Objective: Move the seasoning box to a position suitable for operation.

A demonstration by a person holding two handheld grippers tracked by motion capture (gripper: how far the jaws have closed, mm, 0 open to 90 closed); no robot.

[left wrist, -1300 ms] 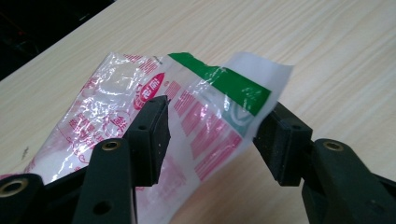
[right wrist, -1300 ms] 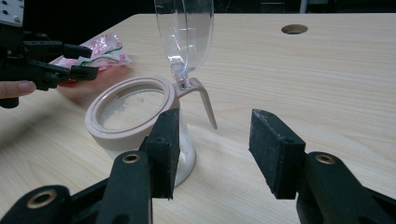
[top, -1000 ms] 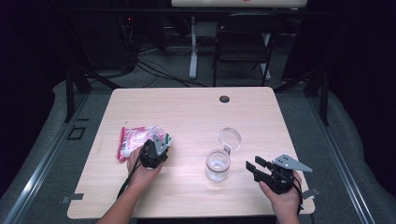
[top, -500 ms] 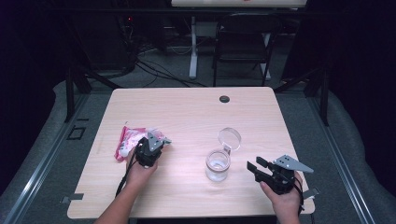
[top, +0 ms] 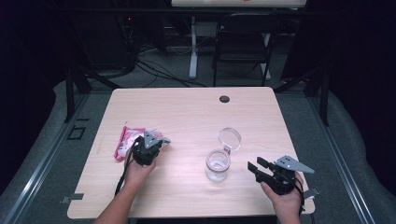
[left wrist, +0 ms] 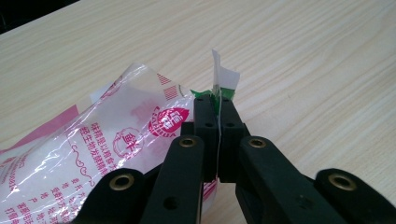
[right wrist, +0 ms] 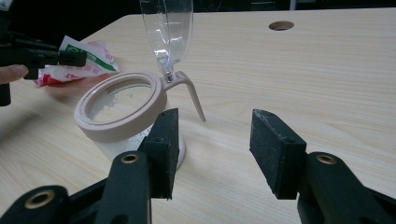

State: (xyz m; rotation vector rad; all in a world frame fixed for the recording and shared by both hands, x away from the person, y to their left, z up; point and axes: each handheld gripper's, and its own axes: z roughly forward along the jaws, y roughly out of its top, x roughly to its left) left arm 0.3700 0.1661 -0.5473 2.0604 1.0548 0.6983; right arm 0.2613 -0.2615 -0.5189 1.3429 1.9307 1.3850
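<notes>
A clear plastic bag (top: 125, 141) (left wrist: 93, 140) with pink print and a green-and-white corner lies on the left part of the wooden table (top: 187, 112). My left gripper (top: 158, 141) (left wrist: 215, 105) is shut on that corner, pinching the thin edge between its jaws. A small glass jar (top: 218, 164) (right wrist: 121, 114) with a beige rim stands right of centre, its clear hinged lid (top: 229, 138) (right wrist: 167, 23) flipped open and standing upright. My right gripper (top: 256, 167) (right wrist: 212, 135) is open, held a little to the right of the jar with nothing between its jaws.
A round cable hole (top: 224, 99) (right wrist: 281, 25) sits near the table's far edge. A dark chair (top: 243, 42) and cables stand on the floor beyond the table. The far half of the table is bare wood.
The left gripper has drawn slightly toward the person and turned, still pinching the bag's corner. The right gripper and jar have stayed in place.
</notes>
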